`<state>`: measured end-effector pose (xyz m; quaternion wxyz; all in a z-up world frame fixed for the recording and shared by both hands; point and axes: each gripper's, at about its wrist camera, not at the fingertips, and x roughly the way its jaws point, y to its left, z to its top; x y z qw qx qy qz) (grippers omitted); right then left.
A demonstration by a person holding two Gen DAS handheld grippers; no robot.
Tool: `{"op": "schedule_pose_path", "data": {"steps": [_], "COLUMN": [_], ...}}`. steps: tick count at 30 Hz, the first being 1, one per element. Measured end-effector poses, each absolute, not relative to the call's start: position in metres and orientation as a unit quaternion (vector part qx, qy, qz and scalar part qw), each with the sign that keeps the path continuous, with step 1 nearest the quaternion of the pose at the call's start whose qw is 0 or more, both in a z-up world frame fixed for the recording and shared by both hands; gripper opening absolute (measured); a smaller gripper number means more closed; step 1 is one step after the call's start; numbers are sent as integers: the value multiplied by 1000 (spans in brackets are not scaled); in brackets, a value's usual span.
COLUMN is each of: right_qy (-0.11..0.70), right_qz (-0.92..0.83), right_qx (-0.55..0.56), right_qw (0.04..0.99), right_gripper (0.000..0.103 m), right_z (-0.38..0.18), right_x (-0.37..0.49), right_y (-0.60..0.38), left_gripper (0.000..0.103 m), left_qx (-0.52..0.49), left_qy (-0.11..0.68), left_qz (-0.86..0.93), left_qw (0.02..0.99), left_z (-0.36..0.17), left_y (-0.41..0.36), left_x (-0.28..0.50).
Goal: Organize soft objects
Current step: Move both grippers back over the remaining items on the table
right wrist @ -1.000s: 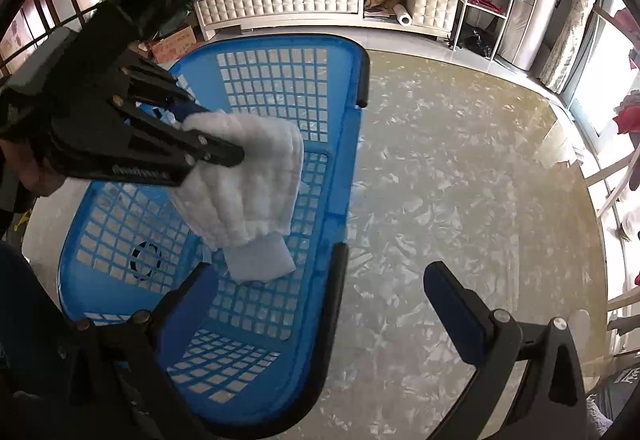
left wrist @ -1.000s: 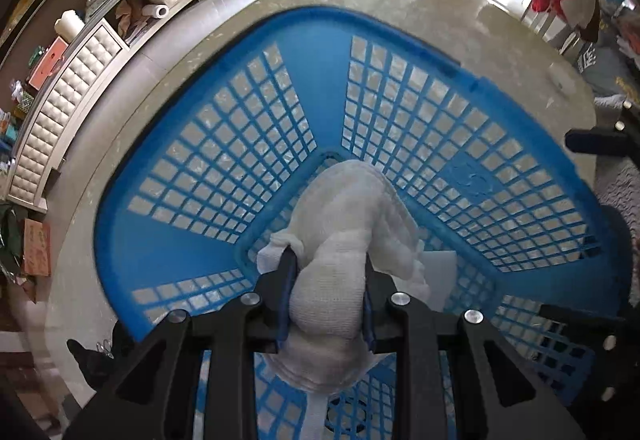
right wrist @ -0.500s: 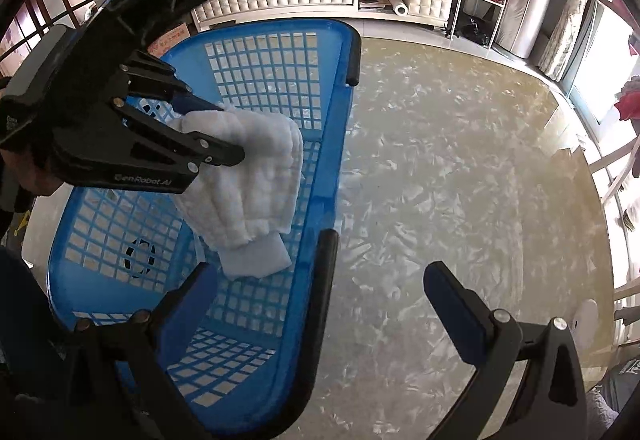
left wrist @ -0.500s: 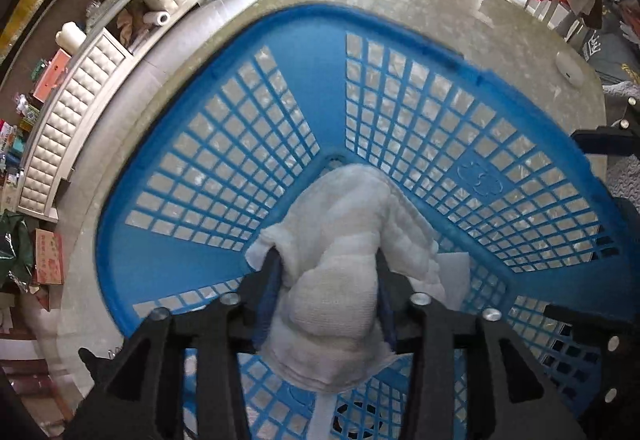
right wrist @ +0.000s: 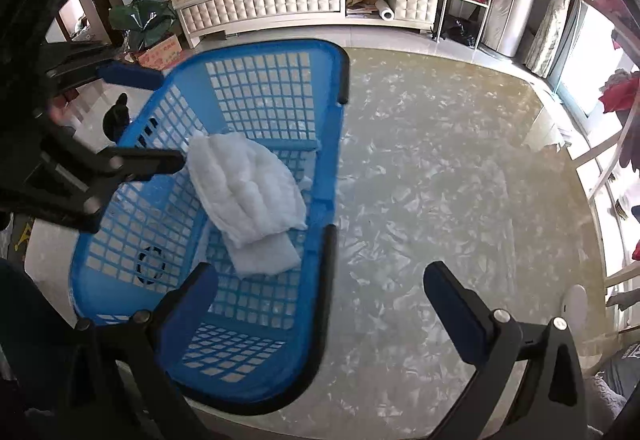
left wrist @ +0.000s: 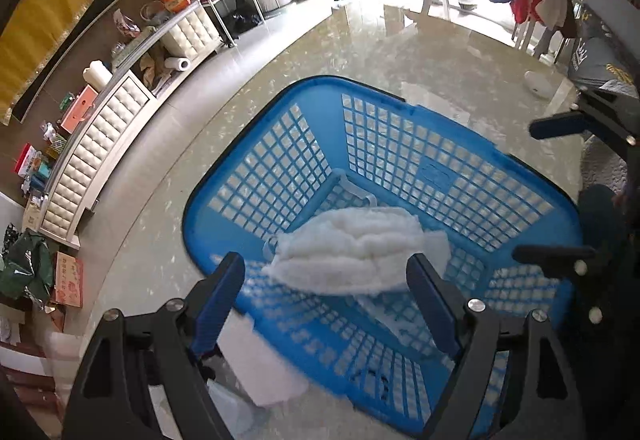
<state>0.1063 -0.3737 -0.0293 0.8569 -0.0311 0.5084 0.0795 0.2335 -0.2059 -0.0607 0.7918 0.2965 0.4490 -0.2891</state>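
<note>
The left tongs (left wrist: 326,278) have just been opening, nothing pinched, so the white towel (right wrist: 244,188) drops into the blue laundry basket (right wrist: 340,80); the right tongs (right wrist: 320,290) gape empty alongside.

Both hand-held tools share one build. The left gripper (left wrist: 326,292) has a matte black frame of angular struts with triangular cut-outs, silver round-head screws at the pivots, and two slim fingers faced with blue pads (left wrist: 218,304). Beside the blue basket (right wrist: 338,56), the right gripper (right wrist: 320,304) shows the same black struts, silver screws and blue-faced fingers.
</note>
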Motion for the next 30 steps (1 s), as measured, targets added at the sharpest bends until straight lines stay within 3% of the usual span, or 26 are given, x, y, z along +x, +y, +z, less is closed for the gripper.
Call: {"op": "schedule_pose_path", "data": {"steps": [11, 18, 30], "right_qy": [486, 474, 477], "right_qz": [84, 98, 126], "right_qx": [-62, -73, -114], "right_qw": [868, 872, 863], "right_gripper": [103, 103, 103], "right_z": [5, 17, 6], "right_x": [90, 93, 113], "right_y": [-318, -286, -213], "left_gripper": [83, 103, 103], "left_qx": [243, 207, 153], "left_qy": [426, 410, 419], "left_qz": [-290, -264, -234], "left_qw": [822, 848, 864], "left_z": [-37, -30, -37], "left_y": [-136, -76, 15], "left_x": [185, 172, 170]}}
